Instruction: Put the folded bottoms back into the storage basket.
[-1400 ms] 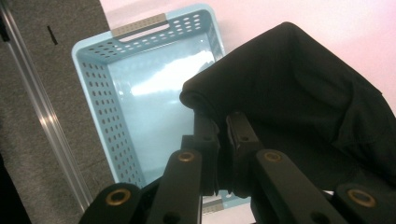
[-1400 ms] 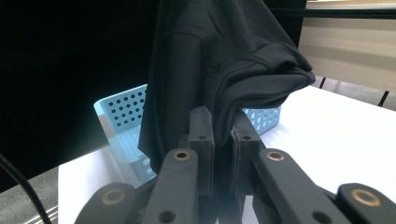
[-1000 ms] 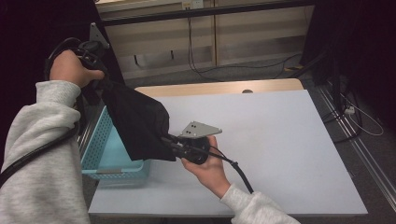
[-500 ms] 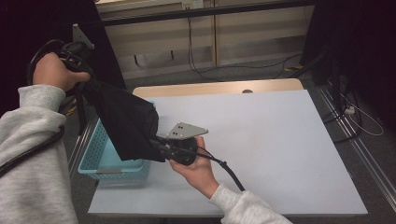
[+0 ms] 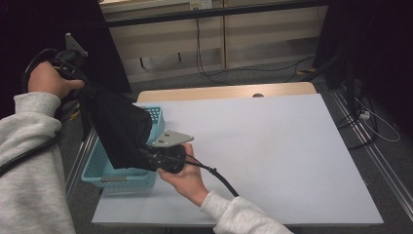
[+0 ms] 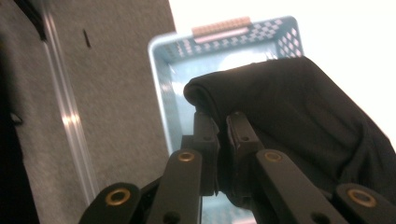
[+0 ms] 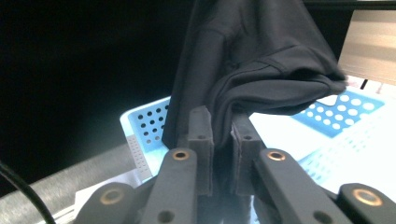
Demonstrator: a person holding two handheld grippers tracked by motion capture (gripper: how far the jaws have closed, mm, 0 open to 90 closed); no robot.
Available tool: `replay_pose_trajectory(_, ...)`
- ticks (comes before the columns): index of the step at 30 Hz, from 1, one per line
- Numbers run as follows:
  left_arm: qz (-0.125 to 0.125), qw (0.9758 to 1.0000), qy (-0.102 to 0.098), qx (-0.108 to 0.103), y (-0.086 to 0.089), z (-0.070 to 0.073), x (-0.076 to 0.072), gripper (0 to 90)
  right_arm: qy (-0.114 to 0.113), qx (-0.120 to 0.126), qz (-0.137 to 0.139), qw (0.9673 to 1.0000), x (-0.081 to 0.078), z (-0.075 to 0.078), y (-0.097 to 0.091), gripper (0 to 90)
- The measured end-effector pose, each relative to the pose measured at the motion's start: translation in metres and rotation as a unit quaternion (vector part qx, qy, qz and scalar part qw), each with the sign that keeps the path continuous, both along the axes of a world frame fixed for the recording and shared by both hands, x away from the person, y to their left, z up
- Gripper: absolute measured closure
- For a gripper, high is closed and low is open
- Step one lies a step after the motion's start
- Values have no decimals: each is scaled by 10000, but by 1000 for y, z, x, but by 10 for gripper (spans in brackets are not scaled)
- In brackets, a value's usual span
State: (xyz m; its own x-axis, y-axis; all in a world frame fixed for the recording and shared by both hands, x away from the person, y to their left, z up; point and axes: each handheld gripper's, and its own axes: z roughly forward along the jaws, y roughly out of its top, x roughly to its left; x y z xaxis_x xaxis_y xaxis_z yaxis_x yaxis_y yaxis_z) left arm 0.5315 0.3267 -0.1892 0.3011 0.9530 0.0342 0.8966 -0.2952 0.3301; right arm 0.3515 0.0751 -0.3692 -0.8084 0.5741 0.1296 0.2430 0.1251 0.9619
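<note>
A black cloth [image 5: 119,126] hangs stretched between my two grippers above a light blue perforated basket [image 5: 117,176] at the table's left edge. My left gripper [image 5: 85,87] is raised at the upper left, off the table, shut on the cloth's top edge [image 6: 299,116]. Low over the basket's near right corner, my right gripper [image 5: 146,155] pinches the cloth's lower end [image 7: 261,51]. Its jaws have just been opening a little, with cloth still between the pads. In the left gripper view [image 6: 223,126] the basket [image 6: 173,60] lies below the cloth.
The white table top [image 5: 272,141] stretches to the right of the basket. Grey carpet and a metal floor rail [image 6: 70,116] run along the table's left side. Cables lie on the floor behind the table.
Both hands have carried the cloth leftward, from over the table to above the basket. The left hand has sunk slightly. The cloth stays held at both ends.
</note>
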Motion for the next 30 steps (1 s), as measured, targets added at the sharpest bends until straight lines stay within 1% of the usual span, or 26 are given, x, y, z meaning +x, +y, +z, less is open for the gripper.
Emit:
replay_pose_trajectory(1, 10, 9997, -232, 55, 3, -8, 2, 738, -1, -46, -54, 10000, 1, -1, 4, 620)
replay_pose_trajectory(2, 12, 9988, -458, 154, 6, -14, 3, 576, 89, -87, -4, 9999, 2, -2, 7, 501)
replay_pose_trajectory(3, -16, 9988, -417, 238, 8, -21, 3, 481, 102, -203, -21, 9997, 2, -2, 7, 485)
replay_pose_trajectory(4, -40, 9991, -348, 249, 9, -28, 2, 478, 43, -327, -58, 9994, 2, -3, 3, 479)
replay_pose_trajectory(5, -101, 9991, -340, 217, 10, -35, 1, 424, 48, -380, -74, 9992, 2, -3, -2, 442)
replay_pose_trajectory(6, -117, 9990, -386, 184, 11, -40, 0, 397, 70, -405, -64, 9991, 2, -3, -7, 415)
replay_pose_trajectory(7, -104, 9991, -389, 154, 12, -47, -2, 348, 37, -445, -49, 9990, 1, -4, -12, 395)
replay_pose_trajectory(8, -89, 9993, -345, 80, 13, -53, -4, 314, -31, -581, -93, 9983, 1, -4, -20, 377)
replay_pose_trajectory(9, -130, 9993, -356, 20, 13, -57, -6, 317, -24, -663, -101, 9977, 2, -5, -27, 363)
replay_pose_trajectory(10, -155, 9991, -397, 1, 13, -61, -8, 311, 16, -689, -81, 9976, 3, -5, -34, 348)
replay_pose_trajectory(11, -199, 9990, -411, 16, 13, -64, -10, 289, -11, -696, -148, 9975, 3, -6, -41, 346)
replay_pose_trajectory(12, -203, 9989, -417, -17, 12, -66, -12, 268, -35, -698, -201, 9974, 4, -6, -48, 345)
replay_pose_trajectory(13, -223, 9989, -416, -51, 12, -68, -13, 270, -18, -668, -196, 9976, 5, -7, -54, 332)
replay_pose_trajectory(14, -225, 9986, -454, -128, 11, -70, -15, 268, 1, -648, -221, 9977, 5, -7, -59, 328)
replay_pose_trajectory(16, -310, 9982, -512, -76, 9, -72, -17, 259, 7, -689, -313, 9971, 6, -8, -72, 307)
replay_pose_trajectory(19, -379, 9978, -509, -201, 4, -75, -20, 248, 62, -658, -413, 9970, 8, -11, -89, 288)
replay_pose_trajectory(20, -423, 9976, -517, -191, 2, -76, -21, 243, 84, -651, -423, 9969, 9, -11, -93, 280)
replay_pose_trajectory(21, -439, 9975, -514, -210, 0, -77, -22, 237, 105, -673, -454, 9966, 9, -12, -99, 268)
replay_pose_trajectory(23, -513, 9970, -521, -267, -5, -80, -23, 237, 145, -633, -488, 9967, 10, -14, -106, 248)
replay_pose_trajectory(25, -560, 9965, -544, -292, -10, -82, -24, 236, 135, -649, -521, 9964, 9, -16, -115, 236)
replay_pose_trajectory(27, -654, 9957, -550, -351, -15, -83, -26, 234, 198, -572, -494, 9969, 9, -18, -121, 222)
replay_pose_trajectory(28, -654, 9956, -555, -366, -18, -83, -27, 233, 236, -569, -511, 9968, 9, -18, -125, 217)
replay_pose_trajectory(30, -715, 9953, -544, -363, -23, -84, -28, 232, 242, -644, -507, 9963, 9, -20, -130, 212)
